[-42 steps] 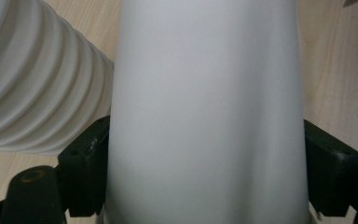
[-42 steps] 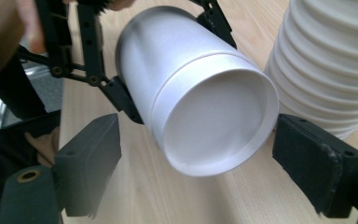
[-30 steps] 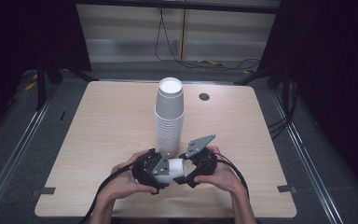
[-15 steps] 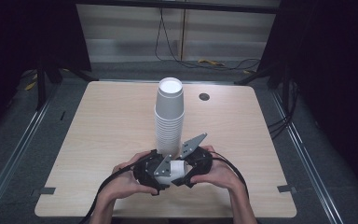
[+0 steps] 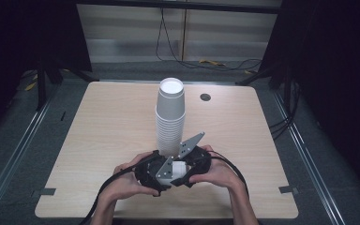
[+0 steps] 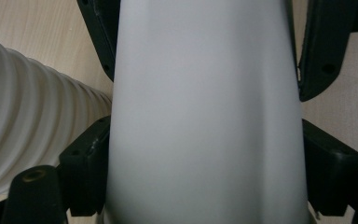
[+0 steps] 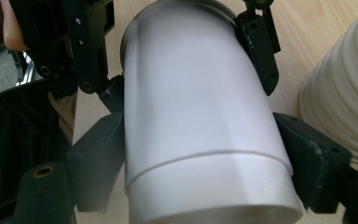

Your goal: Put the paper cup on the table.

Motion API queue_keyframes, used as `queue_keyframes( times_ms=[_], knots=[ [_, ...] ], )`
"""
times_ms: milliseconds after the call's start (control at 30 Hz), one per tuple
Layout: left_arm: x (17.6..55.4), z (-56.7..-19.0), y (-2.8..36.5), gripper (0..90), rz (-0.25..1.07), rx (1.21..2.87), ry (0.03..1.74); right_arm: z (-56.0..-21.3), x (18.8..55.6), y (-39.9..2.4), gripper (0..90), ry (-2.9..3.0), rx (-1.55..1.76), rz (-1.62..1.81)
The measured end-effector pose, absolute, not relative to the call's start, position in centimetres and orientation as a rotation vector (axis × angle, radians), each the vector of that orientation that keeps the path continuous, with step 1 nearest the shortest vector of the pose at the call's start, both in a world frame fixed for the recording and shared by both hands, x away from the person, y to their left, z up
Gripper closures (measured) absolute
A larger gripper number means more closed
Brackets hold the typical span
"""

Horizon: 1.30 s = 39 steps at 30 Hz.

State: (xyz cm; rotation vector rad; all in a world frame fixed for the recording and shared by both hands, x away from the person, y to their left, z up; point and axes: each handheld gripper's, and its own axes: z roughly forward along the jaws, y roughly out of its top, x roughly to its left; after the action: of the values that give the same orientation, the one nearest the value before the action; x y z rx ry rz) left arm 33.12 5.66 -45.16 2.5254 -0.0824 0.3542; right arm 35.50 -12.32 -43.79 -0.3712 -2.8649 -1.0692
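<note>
A white paper cup (image 5: 178,168) lies on its side just above the table's front, held from both ends. My left gripper (image 5: 149,176) is shut on it, with the cup (image 6: 205,116) squeezed between its black pads (image 6: 86,172). My right gripper (image 5: 194,163) faces it and is shut on the same cup (image 7: 196,107), pads (image 7: 313,164) pressing its sides. A seam crosses the cup near the right gripper's end, as where one cup sits nested in another. A tall stack of white cups (image 5: 169,117) stands upright just behind the grippers.
The light wooden table (image 5: 98,122) has a round cable hole (image 5: 205,97) at the back right. The stack's ribbed rims (image 6: 23,121) lie close to the left of the left gripper, and the rims (image 7: 345,93) lie right of the right gripper. Cables trail toward the front edge.
The two hands have stayed together at the table's front. The grey plate on the right gripper has shifted slightly left and tilted; the cup stays held.
</note>
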Motion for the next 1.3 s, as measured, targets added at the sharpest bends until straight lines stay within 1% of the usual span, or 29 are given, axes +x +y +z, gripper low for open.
queue_keyframes(
  times_ms=[167, 300, 333, 367, 433, 467, 633, 1100, 1200, 1300],
  knots=[
    [33.4, -45.0, 6.3, 15.6, 0.33, 2.511, -0.127, -43.7, 35.4, -12.4, 22.6, -2.86, -0.362, -1.081],
    [33.2, -45.3, 6.4, 14.3, 0.291, 2.472, -0.101, -43.7, 35.4, -12.5, 23.1, -2.849, -0.356, -1.082],
    [33.4, -45.2, 6.5, 14.1, 0.303, 2.483, -0.135, -43.7, 35.3, -12.5, 23.2, -2.849, -0.354, -1.083],
    [33.3, -45.4, 6.5, 14.0, 0.276, 2.448, -0.088, -43.7, 35.3, -12.5, 23.2, -2.848, -0.355, -1.082],
    [33.3, -45.4, 6.7, 14.0, 0.253, 2.435, -0.067, -43.7, 35.3, -12.5, 23.3, -2.849, -0.355, -1.081],
    [33.3, -45.3, 6.8, 14.0, 0.266, 2.439, -0.091, -43.7, 35.2, -12.5, 23.3, -2.844, -0.361, -1.074],
    [33.5, -45.2, 7.4, 14.2, 0.244, 2.399, -0.087, -43.6, 35.3, -12.4, 23.5, -2.839, -0.345, -1.095],
    [33.7, -45.0, 8.4, 14.3, 0.232, 2.288, -0.133, -43.2, 35.1, -12.8, 23.6, -2.83, -0.357, -1.111],
    [33.9, -44.7, 8.9, 14.7, 0.21, 2.253, -0.12, -43.1, 35.1, -12.9, 23.6, -2.841, -0.357, -1.114],
    [33.9, -44.4, 9.6, 15.6, 0.219, 2.202, -0.087, -43.1, 35.1, -13.1, 23.5, -2.85, -0.382, -1.118]
  ],
)
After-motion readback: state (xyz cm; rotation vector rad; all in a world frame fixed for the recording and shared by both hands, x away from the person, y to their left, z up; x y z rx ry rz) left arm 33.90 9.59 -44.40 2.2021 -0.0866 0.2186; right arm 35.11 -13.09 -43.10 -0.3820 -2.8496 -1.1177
